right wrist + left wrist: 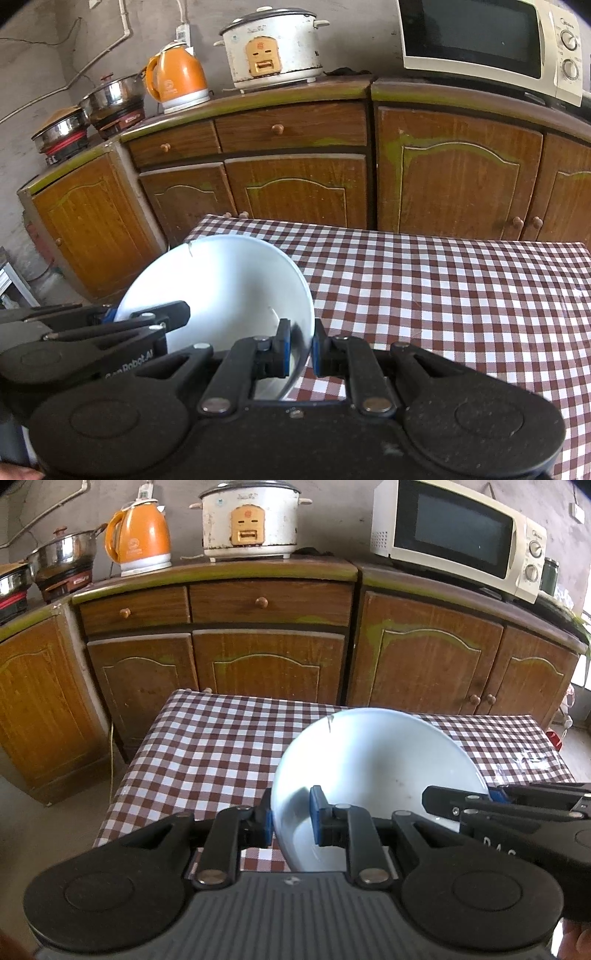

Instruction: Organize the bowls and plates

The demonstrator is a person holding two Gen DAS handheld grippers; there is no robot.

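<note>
A white bowl (373,760) is held tilted above the checkered table (207,746). My left gripper (291,819) is shut on the bowl's left rim, one blue pad outside and one inside. My right gripper (300,349) is shut on the bowl's (221,288) right rim the same way. In the left wrist view the right gripper (491,799) enters from the right edge at the bowl's far rim. In the right wrist view the left gripper (110,317) enters from the left edge at the bowl's rim. No other plates or bowls show.
Wooden cabinets (266,657) stand behind the table. On the cabinet counter are an orange kettle (138,541), a white rice cooker (249,520), a microwave (458,535) and steel pots (62,559). The floor (55,830) lies left of the table.
</note>
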